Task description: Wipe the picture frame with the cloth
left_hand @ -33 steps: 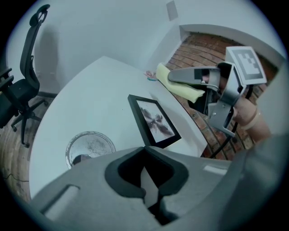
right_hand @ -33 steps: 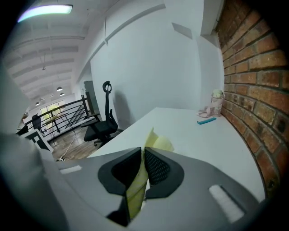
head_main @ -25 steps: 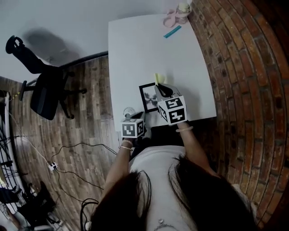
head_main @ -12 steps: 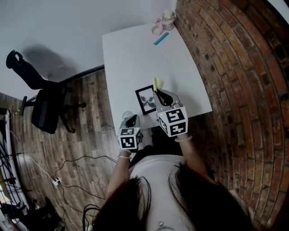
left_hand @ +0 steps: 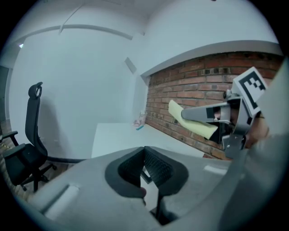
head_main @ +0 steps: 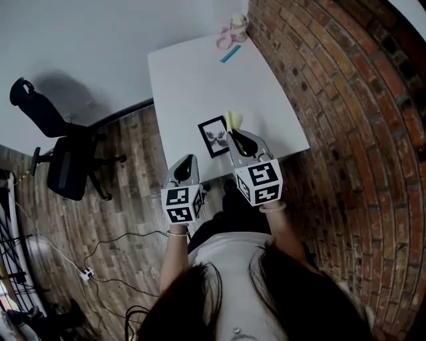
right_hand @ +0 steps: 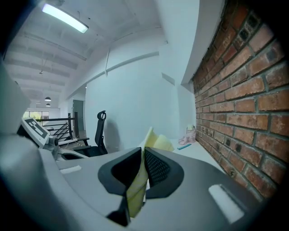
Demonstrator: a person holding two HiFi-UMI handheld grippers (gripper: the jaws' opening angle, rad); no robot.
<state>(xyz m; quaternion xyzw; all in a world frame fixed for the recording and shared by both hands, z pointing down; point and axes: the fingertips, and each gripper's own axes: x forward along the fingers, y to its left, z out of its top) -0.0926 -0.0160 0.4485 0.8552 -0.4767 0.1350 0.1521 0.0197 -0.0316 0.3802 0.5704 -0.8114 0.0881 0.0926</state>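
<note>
The right gripper (right_hand: 142, 157) pinches the yellow cloth (right_hand: 137, 191) — a fold sticks up past its pads. The left gripper (left_hand: 144, 158) is pressed together, nothing in it. The frame (head_main: 214, 136) lies flat near the front edge of the table (head_main: 193, 73), between the two grippers' tips in the head view.

A white table (head_main: 193, 86) stands with one long side against a brick wall (head_main: 333, 100). A black picture frame (head_main: 213, 137) lies flat near its front edge. At the far corner sit a pink object (head_main: 225, 38) and a pale jar (head_main: 237, 20), with a teal strip (head_main: 230, 54) just beside them
</note>
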